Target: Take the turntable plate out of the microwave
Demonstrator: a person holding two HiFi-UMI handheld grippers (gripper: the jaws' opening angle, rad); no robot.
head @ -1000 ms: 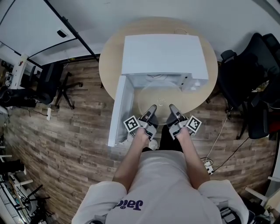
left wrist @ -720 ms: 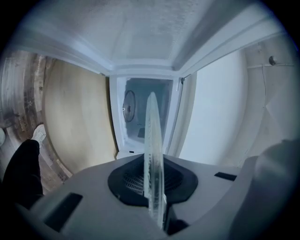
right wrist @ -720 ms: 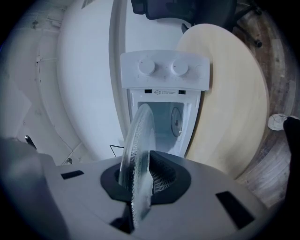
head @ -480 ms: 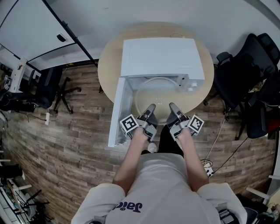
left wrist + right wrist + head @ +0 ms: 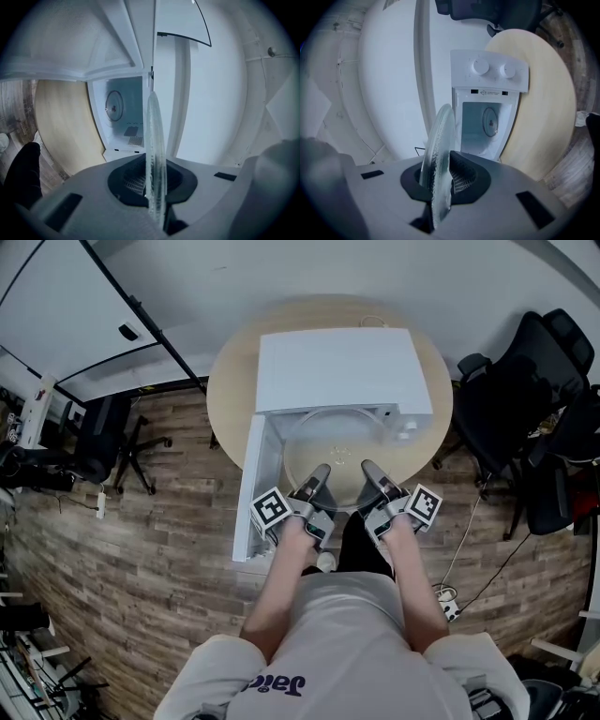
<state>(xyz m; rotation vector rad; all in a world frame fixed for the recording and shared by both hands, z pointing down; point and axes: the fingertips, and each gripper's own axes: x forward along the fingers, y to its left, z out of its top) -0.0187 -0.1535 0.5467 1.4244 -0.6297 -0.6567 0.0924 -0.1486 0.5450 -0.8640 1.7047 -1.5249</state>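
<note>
A clear glass turntable plate hangs level in front of the open white microwave, over the round wooden table. My left gripper is shut on the plate's near rim at the left, and my right gripper is shut on the rim at the right. In the left gripper view the plate runs edge-on between the pads of the left gripper. The right gripper view shows the same plate clamped in the right gripper. The microwave's cavity lies ahead.
The microwave door stands swung open at the left, past the table's edge. Its two knobs sit on the right panel. Black office chairs stand at the right, another chair at the left. Cables and a power strip lie on the wood floor.
Both grippers have risen together with the plate. The plate now sits higher and covers more of the microwave's opening in the head view.
</note>
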